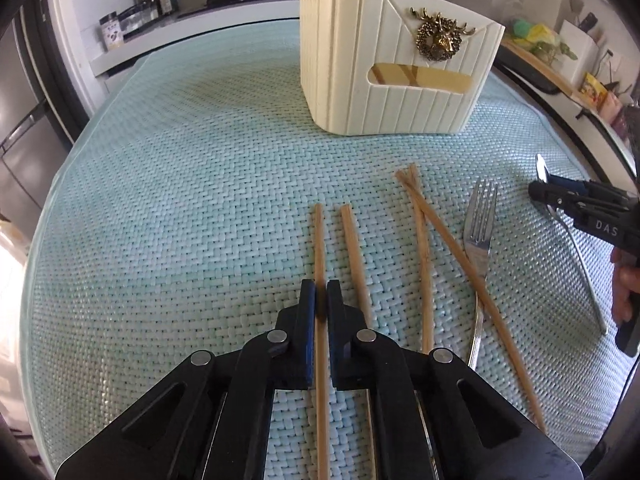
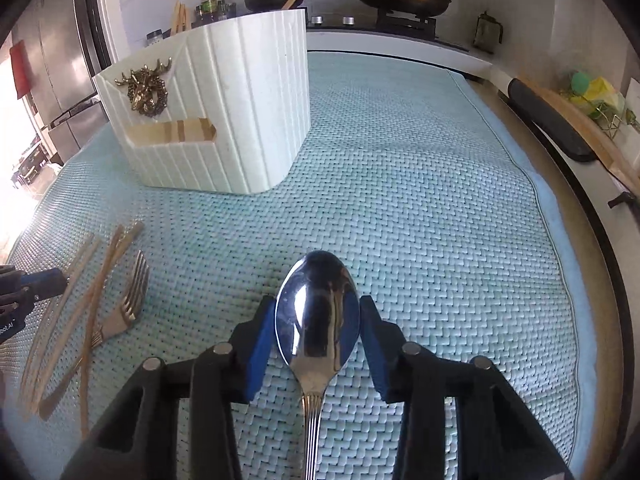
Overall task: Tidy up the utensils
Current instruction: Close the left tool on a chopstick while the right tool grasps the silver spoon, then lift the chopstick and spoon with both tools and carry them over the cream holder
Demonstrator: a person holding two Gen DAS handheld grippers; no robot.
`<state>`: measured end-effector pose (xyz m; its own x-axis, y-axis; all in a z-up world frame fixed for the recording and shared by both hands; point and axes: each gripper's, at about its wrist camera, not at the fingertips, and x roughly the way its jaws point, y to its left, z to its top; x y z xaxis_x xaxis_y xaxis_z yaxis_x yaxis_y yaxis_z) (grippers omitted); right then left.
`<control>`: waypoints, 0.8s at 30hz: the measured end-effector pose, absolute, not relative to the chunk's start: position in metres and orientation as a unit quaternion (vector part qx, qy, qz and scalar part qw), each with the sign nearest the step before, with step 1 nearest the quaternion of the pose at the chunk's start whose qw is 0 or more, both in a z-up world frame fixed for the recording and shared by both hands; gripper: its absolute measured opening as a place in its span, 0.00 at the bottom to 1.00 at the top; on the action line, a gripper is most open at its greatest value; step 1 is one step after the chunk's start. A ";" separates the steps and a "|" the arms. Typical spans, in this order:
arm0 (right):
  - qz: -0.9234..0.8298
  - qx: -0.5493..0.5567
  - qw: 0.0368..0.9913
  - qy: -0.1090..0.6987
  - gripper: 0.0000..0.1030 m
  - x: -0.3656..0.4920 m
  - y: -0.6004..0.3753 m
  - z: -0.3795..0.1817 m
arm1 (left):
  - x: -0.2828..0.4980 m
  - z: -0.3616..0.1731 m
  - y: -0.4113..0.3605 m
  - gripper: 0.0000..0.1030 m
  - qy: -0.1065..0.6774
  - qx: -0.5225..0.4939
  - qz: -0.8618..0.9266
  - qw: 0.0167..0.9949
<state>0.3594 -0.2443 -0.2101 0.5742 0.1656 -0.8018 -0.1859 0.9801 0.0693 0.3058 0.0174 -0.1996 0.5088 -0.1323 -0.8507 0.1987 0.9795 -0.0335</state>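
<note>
Altogether four chopsticks [image 1: 320, 248] – one fork [image 1: 478, 232], one spoon [image 2: 316, 308]

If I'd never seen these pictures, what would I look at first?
Probably the white holder with its gold deer badge, standing at the far side of the blue-green mat. Then the shiny spoon between the right gripper pads, and the left gripper pinching one chopstick.
</note>
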 end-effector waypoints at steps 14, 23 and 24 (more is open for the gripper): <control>0.142 0.027 0.928 0.344 0.40 0.287 -0.260 -0.135 | 0.254 -0.111 0.057 0.03 0.372 -0.050 -0.107 0.921; 0.162 0.036 0.943 0.287 0.40 0.229 -0.256 -0.088 | 0.224 -0.069 0.078 0.03 0.318 -0.092 -0.111 0.937; 0.163 0.035 0.944 0.285 0.40 0.227 -0.255 -0.085 | 0.223 -0.067 0.078 0.03 0.313 -0.094 -0.112 0.938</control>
